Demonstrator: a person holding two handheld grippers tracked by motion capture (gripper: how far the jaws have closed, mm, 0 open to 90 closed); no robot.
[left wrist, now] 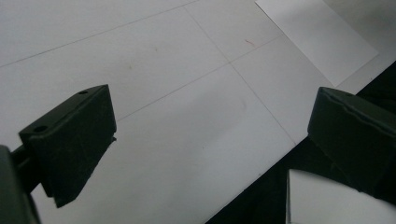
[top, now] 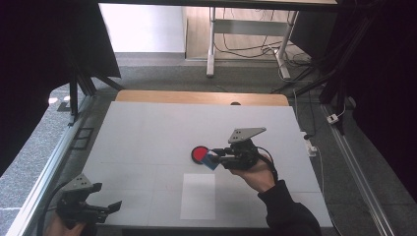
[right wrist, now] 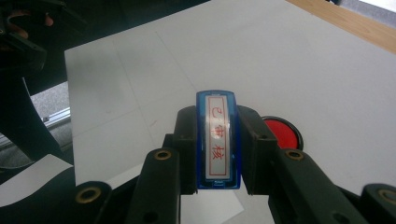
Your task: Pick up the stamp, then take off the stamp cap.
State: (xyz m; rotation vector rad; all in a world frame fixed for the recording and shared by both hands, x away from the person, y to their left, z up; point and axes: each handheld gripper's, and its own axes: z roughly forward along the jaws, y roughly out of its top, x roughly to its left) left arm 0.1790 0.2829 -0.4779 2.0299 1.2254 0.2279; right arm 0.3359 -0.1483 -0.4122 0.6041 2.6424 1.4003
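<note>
Your right claw grips the light, rigid stamp by its flat sides, beside the ink pad; the left claw hangs open.

Both the left gripper and the right gripper are black, each topped by a grey three-cornered plate with a black cable trailing. Brass-ringed screw holes dot the right one's arms. A dark sleeve covers the right forearm.

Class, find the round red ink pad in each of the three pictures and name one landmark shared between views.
High view: round red ink pad at table centre, left of the right gripper.
Left gripper view: not in it.
Right gripper view: pad right of the blue stamp.
Shared landmark: white paper sheet.
</note>
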